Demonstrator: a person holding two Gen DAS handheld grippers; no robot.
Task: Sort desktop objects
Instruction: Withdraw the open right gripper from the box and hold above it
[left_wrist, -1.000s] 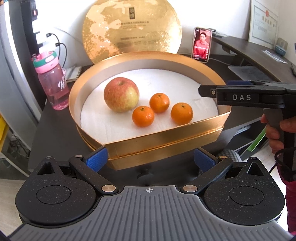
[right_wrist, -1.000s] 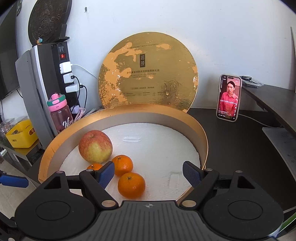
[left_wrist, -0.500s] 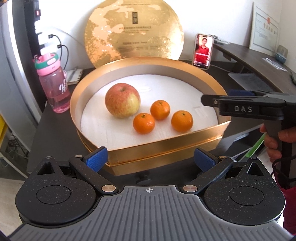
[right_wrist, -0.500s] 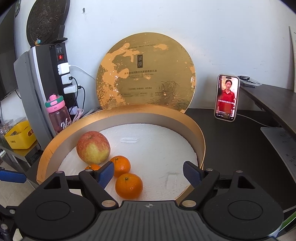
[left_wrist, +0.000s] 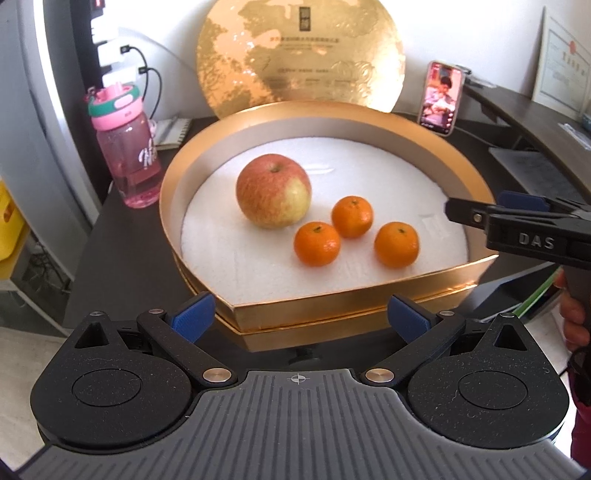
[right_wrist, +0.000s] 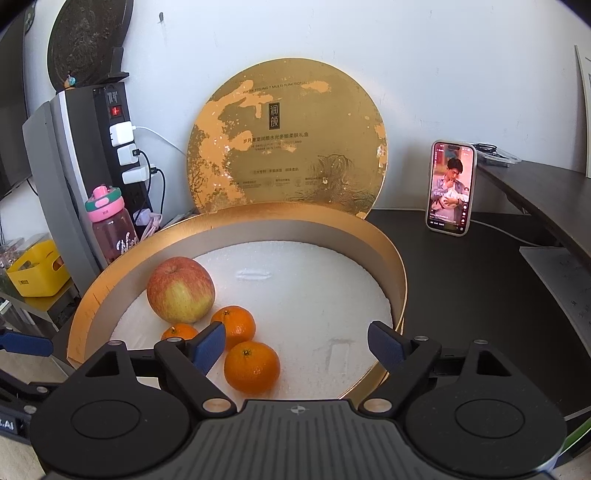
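Observation:
A round gold box (left_wrist: 332, 312) with a white foam floor holds a red-yellow apple (left_wrist: 273, 190) and three tangerines (left_wrist: 317, 243) (left_wrist: 352, 216) (left_wrist: 396, 243). My left gripper (left_wrist: 299, 317) stands open in front of the box's near wall, with nothing in it. My right gripper (right_wrist: 295, 345) hovers open over the box's right rim; its jaws have just been opening and grip nothing. The nearest tangerine (right_wrist: 251, 367) lies on the foam below its left pad (right_wrist: 208, 347). From the left wrist, the right gripper (left_wrist: 517, 229) shows side-on.
A gold lid (right_wrist: 286, 147) leans on the wall behind the box. A pink bottle (left_wrist: 125, 155) stands left of it, beside a power strip (right_wrist: 122, 147) with chargers. A lit phone (right_wrist: 451, 188) is propped at the right. A yellow bin (right_wrist: 37, 269) sits lower left.
The left wrist view has tilted slightly, so the box now sits lower in it. The right gripper's pads stand a little wider apart. The fruit has not moved.

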